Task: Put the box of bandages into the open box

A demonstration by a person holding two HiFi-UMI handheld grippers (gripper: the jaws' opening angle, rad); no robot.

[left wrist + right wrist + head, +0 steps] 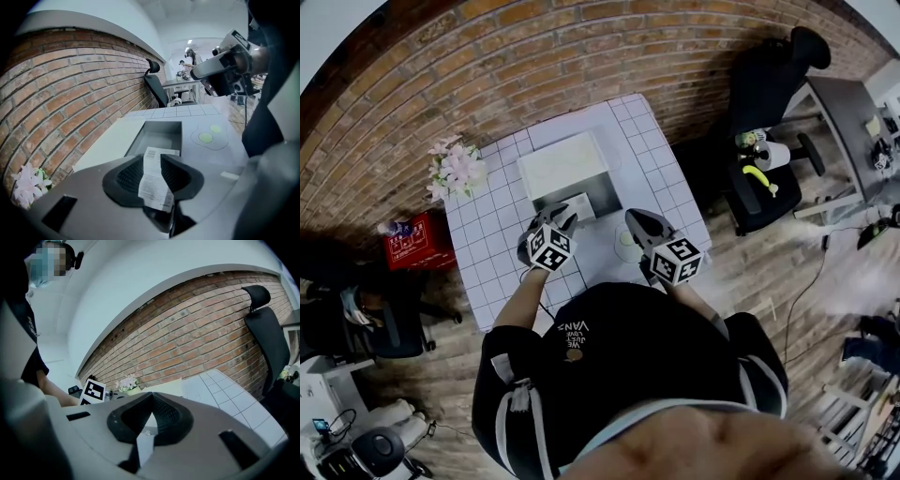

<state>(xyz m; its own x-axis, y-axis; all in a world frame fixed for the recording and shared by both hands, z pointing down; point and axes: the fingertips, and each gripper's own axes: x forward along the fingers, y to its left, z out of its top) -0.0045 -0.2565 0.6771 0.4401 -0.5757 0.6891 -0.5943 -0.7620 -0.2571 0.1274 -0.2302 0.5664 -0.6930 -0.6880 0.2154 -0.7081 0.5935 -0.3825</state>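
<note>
Black-shirted person stands at a white tiled tabletop, one tool in each hand; brick wall beyond.

Left tool: jaws clamped on the box of bandages, a white carton with a printed label, held on edge between the pads; carton is at the near end of the open box, not inside it.

Open box: grey interior, lid flap folded back towards the wall, standing mid-tabletop.

Right tool: jaws closed, tips meeting; held off to the right of the open box, apart from it.

Two pale green discs lie on the tabletop right of the open box; flowers at the far left corner.
</note>
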